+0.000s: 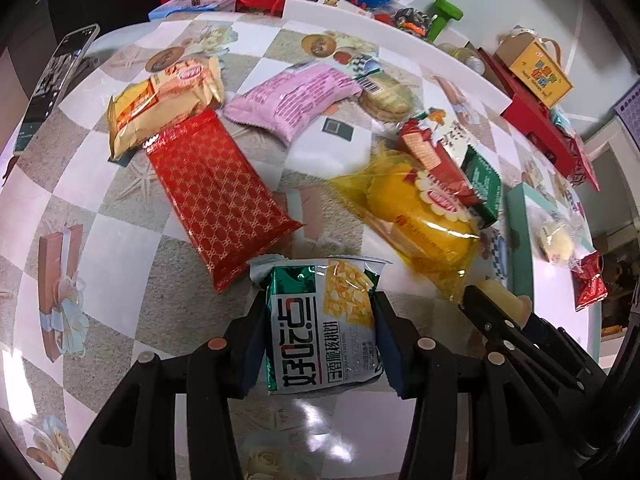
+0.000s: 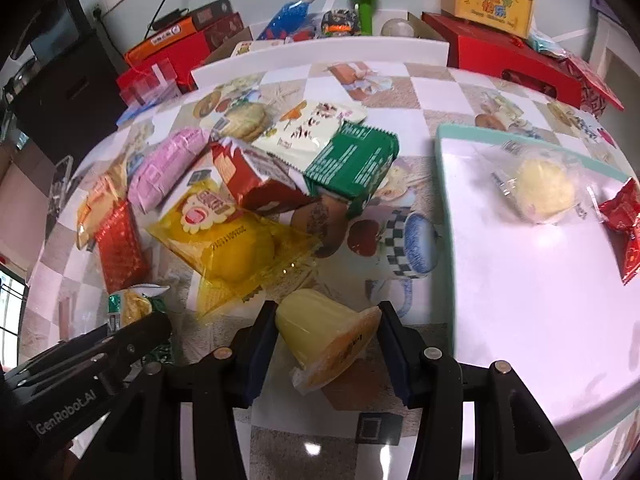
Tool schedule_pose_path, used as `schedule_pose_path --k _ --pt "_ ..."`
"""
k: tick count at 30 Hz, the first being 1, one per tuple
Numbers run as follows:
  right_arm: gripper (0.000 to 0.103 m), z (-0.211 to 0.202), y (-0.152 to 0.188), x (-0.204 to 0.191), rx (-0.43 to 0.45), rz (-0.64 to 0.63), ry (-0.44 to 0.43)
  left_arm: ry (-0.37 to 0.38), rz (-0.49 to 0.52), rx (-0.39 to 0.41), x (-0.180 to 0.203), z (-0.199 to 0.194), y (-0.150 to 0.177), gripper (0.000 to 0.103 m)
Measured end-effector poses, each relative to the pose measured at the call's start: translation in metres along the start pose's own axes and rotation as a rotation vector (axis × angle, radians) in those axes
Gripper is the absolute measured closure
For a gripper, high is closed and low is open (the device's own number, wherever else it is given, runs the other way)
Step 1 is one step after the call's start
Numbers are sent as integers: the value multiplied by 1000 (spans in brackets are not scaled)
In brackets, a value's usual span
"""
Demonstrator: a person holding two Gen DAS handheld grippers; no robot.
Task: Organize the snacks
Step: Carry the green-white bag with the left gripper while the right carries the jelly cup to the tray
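The surface [image 2: 436, 92] is a checkered cloth crowded with snack packets, with a white tray [image 2: 500, 280] at its right side holding a round pale pastry [image 2: 546, 192] and a red candy [image 2: 622, 224].

The left tongs [image 1: 320, 332] are clamped on a green-and-white chip bag [image 1: 324, 320]. The right tongs [image 2: 328, 332] sit closed against a yellow jelly cup [image 2: 326, 328], which lies tilted between the pads (lid toward the camera).

Risks:
- The tapered cup may slip or rotate out, since the pads bear on a slanted wall.
- The chip bag is soft and may slide or crumple.
- The two tongs are close together and could collide.

Open room: the tray's near half is bare. The yellow cake packet [image 2: 232, 240] lies just beyond the cup, so lift clear before crossing the tray rim.
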State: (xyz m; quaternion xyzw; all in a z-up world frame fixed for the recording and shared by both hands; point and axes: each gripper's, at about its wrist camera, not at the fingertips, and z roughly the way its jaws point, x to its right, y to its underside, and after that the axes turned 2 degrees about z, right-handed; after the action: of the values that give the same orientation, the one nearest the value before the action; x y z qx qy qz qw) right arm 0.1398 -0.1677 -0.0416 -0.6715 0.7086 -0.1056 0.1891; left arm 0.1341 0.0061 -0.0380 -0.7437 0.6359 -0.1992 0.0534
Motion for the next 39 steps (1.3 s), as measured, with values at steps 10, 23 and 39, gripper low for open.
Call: schedule_pose_path --k 10,23,39 --pt "51 -52 -6 7 140 30 -28 36 41 112 14 -32 -1 52" --pt "51 -71 -12 64 179 171 76 85 151 206 58 -59 -1 52" --pt "51 -92 7 188 189 459 302 216 457 146 191 -47 15 52"
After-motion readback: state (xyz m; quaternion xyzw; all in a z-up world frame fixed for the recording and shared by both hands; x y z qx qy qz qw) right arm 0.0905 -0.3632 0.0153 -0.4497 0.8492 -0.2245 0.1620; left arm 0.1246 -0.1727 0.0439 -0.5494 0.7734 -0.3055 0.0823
